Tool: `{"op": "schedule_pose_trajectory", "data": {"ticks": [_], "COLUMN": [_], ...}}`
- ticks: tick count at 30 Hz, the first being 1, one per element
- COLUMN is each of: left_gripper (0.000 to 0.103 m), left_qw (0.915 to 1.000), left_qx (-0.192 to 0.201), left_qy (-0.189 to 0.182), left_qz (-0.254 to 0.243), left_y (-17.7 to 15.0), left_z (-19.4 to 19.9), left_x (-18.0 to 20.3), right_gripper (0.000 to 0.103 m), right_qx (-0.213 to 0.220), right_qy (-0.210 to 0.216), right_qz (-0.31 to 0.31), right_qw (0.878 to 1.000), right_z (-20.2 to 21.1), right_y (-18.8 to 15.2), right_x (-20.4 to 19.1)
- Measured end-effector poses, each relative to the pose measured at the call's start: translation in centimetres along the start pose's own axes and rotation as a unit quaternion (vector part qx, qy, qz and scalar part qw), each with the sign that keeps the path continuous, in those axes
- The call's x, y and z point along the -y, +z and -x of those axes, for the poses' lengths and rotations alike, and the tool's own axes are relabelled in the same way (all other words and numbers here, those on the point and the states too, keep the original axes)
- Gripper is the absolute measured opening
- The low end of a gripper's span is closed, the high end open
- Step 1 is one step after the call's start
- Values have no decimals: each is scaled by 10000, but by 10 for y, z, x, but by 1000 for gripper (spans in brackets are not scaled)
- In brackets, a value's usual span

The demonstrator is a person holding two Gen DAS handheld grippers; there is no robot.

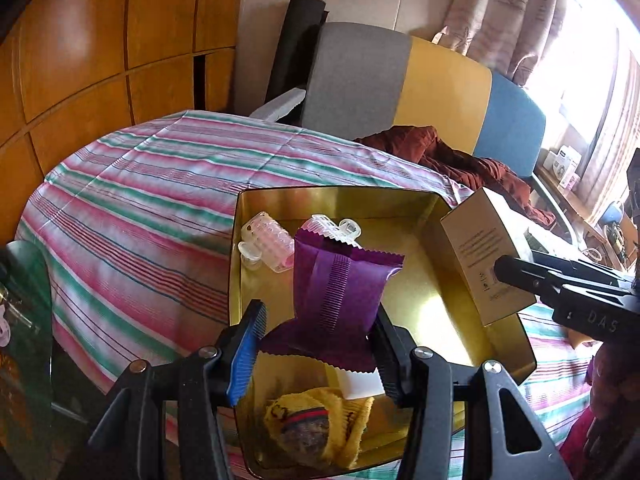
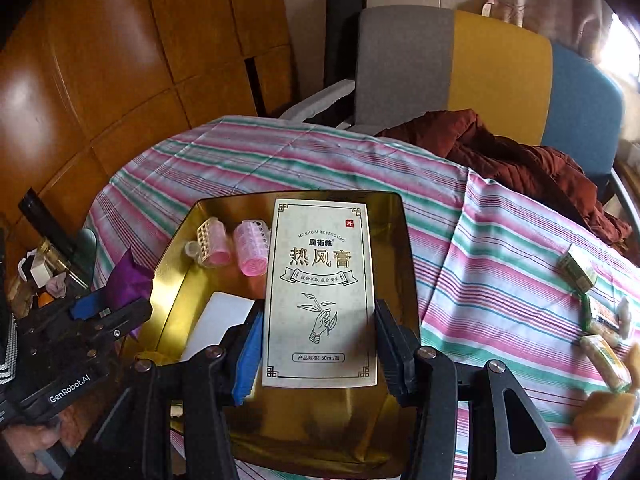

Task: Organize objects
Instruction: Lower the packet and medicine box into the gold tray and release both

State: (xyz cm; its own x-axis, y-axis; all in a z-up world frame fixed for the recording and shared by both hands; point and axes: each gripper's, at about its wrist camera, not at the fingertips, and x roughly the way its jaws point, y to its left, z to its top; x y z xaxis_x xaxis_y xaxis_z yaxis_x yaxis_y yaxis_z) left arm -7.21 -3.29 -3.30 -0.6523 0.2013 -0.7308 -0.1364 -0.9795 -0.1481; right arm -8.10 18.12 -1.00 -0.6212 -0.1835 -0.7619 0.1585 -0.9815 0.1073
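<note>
A gold tin tray (image 1: 434,312) (image 2: 180,264) lies on the striped tablecloth. My left gripper (image 1: 320,328) is shut on a purple crinkle-edged packet (image 1: 340,280), held upright above the tray's middle. Beyond it, two pink-and-clear hair rollers (image 1: 268,244) (image 2: 250,250) lie at the tray's far left. A white piece (image 1: 360,384) and a yellow cloth item (image 1: 320,420) rest at the near end. My right gripper (image 2: 320,344) is shut on a cream box with Chinese print (image 2: 320,280) (image 1: 484,264), over the tray's right side. A white card (image 2: 220,320) lies flat on the tray floor.
Small yellow-green packets (image 2: 576,270) (image 2: 604,360) and a brown block (image 2: 604,412) lie on the cloth to the right. A rust-red garment (image 1: 460,156) drapes over a grey, yellow and blue chair (image 1: 356,80). Wooden cabinets (image 1: 100,60) stand left; clutter (image 2: 44,272) sits beside the table.
</note>
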Motion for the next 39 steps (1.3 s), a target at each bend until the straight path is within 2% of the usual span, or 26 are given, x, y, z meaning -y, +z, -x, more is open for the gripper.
{"op": "schedule_pose_trajectory", "data": {"ticks": [9,15,18,21,25,30,37,39], "left_gripper": [52,53,59,71,74,74,74,74], "left_qw": [9999,9994,9994,9992,9988,9982,9984,9985], "left_qx": [-63,-58,-91,-266,-246,-228,-87,-73], "left_qy": [68,191,176,274,422,560,483,454], "left_qz": [-94,-287,-280,-93,22,32,289,284], "left_y": [3,21,30,35,29,18,7,6], "left_z": [-11,-28,-41,-55,-53,-44,-22,-18], "left_x": [-4,-5,-9,-17,-27,-32,-31,-29], "right_gripper": [51,51,52,53,53,54,64,71], "right_qx": [-137,-220,-284,-438,-568,-704,-719,-769], "right_qy": [-81,-67,16,264,505,483,351,368], "right_qz": [-41,-305,-553,-749,-769,-784,-1075,-1153], "right_qw": [9999,9993,9981,9959,9941,9933,9910,9897], "right_z": [-14,-33,-51,-72,-81,-84,-77,-78], "right_y": [4,25,40,48,43,29,12,8], "right_x": [0,2,-1,-7,-13,-10,7,12]}}
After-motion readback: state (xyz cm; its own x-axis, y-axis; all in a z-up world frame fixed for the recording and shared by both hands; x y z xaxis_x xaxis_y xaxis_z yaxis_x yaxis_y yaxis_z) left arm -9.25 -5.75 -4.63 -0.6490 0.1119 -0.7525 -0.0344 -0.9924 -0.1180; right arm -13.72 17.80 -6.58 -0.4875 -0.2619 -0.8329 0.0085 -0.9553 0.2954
